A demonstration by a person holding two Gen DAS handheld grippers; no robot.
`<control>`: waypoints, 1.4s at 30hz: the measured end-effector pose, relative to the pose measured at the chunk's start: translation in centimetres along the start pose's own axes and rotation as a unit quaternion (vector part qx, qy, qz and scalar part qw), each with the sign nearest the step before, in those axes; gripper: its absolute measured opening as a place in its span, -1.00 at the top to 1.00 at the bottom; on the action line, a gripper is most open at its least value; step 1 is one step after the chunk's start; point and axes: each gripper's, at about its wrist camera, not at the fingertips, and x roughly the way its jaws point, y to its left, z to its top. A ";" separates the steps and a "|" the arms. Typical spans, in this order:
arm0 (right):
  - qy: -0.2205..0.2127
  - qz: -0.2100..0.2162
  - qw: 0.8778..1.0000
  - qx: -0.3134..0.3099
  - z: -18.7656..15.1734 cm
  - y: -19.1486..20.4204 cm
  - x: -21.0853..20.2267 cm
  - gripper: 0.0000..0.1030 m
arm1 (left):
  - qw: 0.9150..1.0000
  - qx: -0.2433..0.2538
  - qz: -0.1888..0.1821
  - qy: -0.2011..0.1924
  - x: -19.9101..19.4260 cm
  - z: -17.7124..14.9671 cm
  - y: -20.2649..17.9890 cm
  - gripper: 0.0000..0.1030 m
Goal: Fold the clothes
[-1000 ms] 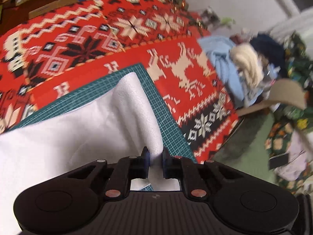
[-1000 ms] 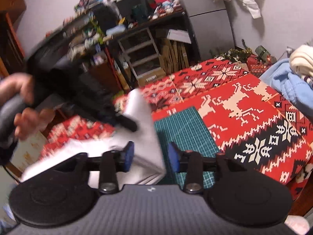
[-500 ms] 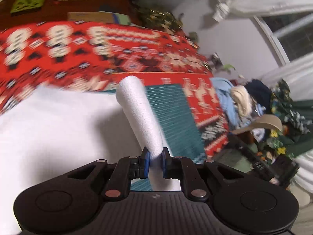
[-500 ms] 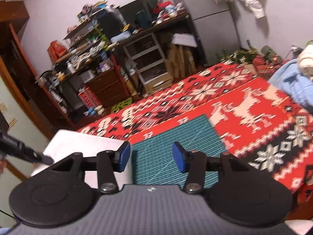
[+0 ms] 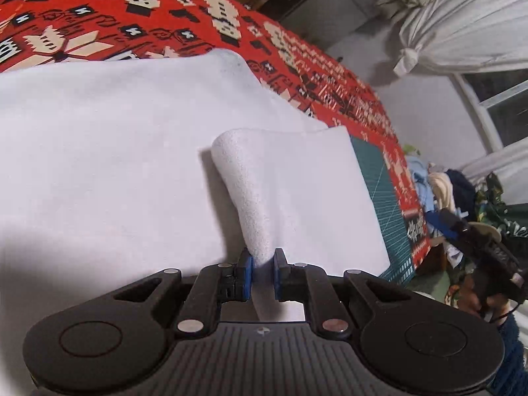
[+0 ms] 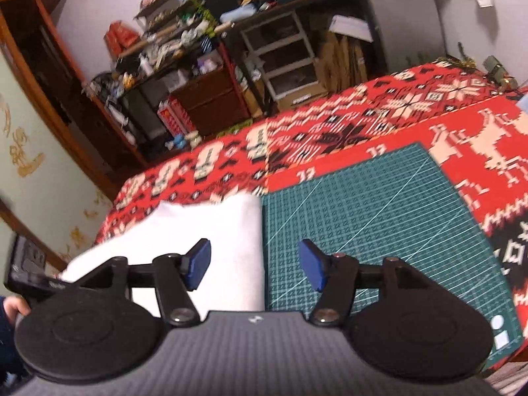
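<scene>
A white fleece cloth (image 5: pixel 115 151) lies spread over the red patterned blanket (image 5: pixel 165 16) and the green cutting mat (image 5: pixel 389 198). My left gripper (image 5: pixel 263 272) is shut on a pinched ridge of this cloth, which rises as a fold running away from the fingers. In the right wrist view the same white cloth (image 6: pixel 211 231) lies folded at the left, its edge along the green cutting mat (image 6: pixel 379 217). My right gripper (image 6: pixel 255 269) hangs open above that edge with nothing between its blue pads. The other gripper and a hand (image 5: pixel 475 297) show at the far right of the left wrist view.
A pile of clothes (image 5: pixel 442 184) sits past the mat's far end. Cluttered shelves and drawers (image 6: pixel 231 76) stand behind the table, with a wooden cabinet (image 6: pixel 43 49) to the left. The table's front edge (image 6: pixel 505 356) runs close to the mat's corner.
My left gripper has carried the pinched cloth edge over onto the rest of the cloth. My right gripper has let go, opened wider and drawn back to the right.
</scene>
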 end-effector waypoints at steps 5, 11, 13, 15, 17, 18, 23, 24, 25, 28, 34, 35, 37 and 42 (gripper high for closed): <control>0.041 0.003 0.999 -0.011 -0.5 0.8 3.3 -0.13 | 0.999 0.023 -0.015 -0.033 -0.9 -0.8 0.2 0.78; 0.102 -0.013 0.995 0.014 -1.3 -0.4 9.0 0.14 | 1.000 -0.013 0.008 -0.024 0.8 -1.4 2.8 0.76; 0.098 -0.011 0.995 0.013 -1.6 -0.7 9.3 0.25 | 0.999 -0.015 0.006 -0.029 0.5 -1.4 2.9 0.76; 0.099 -0.013 0.995 0.013 -1.9 -0.9 9.4 0.49 | 1.000 -0.010 0.007 -0.029 0.2 -1.7 2.8 0.76; 0.096 -0.014 0.995 0.023 -1.9 -1.1 9.0 0.48 | 1.000 -0.008 0.007 -0.029 0.1 -1.9 2.8 0.75; 0.097 -0.011 0.995 0.032 -1.9 -1.2 8.7 0.46 | 1.000 -0.009 0.007 -0.027 0.0 -1.8 2.8 0.74; 0.112 0.018 0.993 0.014 -2.5 -1.2 6.5 0.43 | 1.000 -0.015 0.008 -0.023 0.0 -1.8 2.8 0.72; 0.116 0.022 0.993 0.001 -2.7 -1.0 5.9 0.39 | 1.000 -0.018 0.008 -0.023 0.0 -1.8 2.8 0.72; 0.121 0.027 0.992 -0.013 -3.0 -0.8 5.2 0.36 | 0.999 -0.025 0.005 -0.023 0.0 -1.8 2.9 0.73; 0.124 0.031 0.991 -0.027 -4.0 -0.6 3.9 0.30 | 0.998 -0.050 -0.002 -0.033 -0.5 -1.6 2.7 0.78; 0.095 0.041 0.993 0.062 -2.8 -2.7 2.6 0.29 | 0.993 -0.089 -0.048 -0.065 -3.6 0.1 0.0 0.79; 0.099 0.041 0.993 0.045 -2.7 -2.3 2.5 0.29 | 0.992 -0.093 -0.052 -0.063 -3.8 0.6 -0.6 0.79; 0.118 0.044 0.992 -0.012 -2.8 -0.9 2.3 0.29 | 0.992 -0.096 -0.062 -0.060 -3.9 1.4 -1.9 0.79; 0.149 0.014 0.982 -0.112 -4.7 2.4 3.0 0.29 | 0.990 -0.088 -0.087 -0.064 -3.9 3.0 -4.2 0.79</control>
